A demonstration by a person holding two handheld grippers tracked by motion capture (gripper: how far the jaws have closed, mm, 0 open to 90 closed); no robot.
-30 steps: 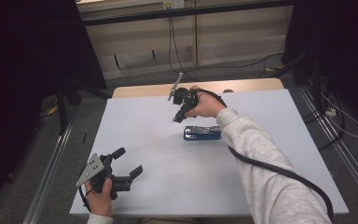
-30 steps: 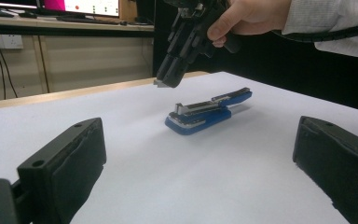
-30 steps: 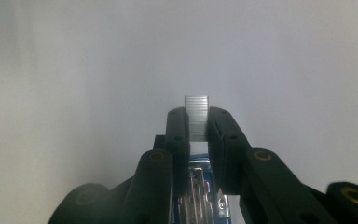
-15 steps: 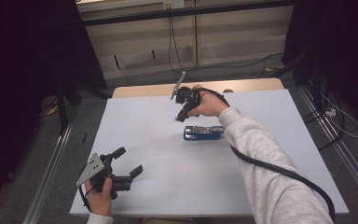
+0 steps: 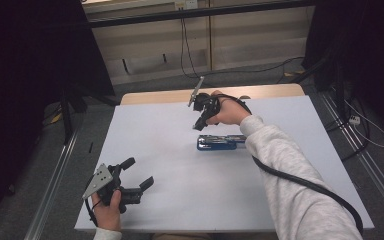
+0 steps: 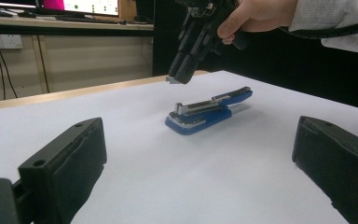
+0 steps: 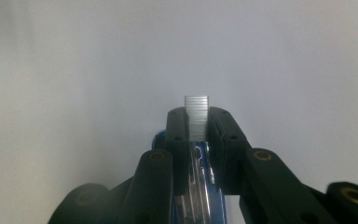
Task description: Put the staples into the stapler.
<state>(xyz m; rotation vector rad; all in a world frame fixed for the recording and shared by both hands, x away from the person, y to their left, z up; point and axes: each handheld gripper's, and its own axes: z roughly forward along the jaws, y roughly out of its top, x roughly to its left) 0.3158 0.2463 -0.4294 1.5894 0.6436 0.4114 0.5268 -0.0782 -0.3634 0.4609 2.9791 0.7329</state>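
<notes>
My left gripper [image 5: 139, 176] rests low at the near left corner of the white worktop [image 5: 170, 200], its two black jaws spread wide with nothing between them; in the left gripper view they frame the scene from either side. Farther in, near the middle of the worktop, lies a blue stapler [image 5: 221, 142], flat on its base with the top arm swung open so the metal magazine shows [image 6: 208, 112]. Just beyond and above it, my right hand [image 5: 228, 111] holds the right gripper [image 5: 198, 125] tilted down toward the stapler's left end, off the surface. Its jaws are closed on a small silver strip of staples [image 7: 196, 115], which stands up between the tips in the right gripper view, with the open stapler [image 7: 200, 196] directly below. Past the far edge of the worktop is a wooden strip [image 5: 150, 95], then floor and cables [image 5: 184, 45].
</notes>
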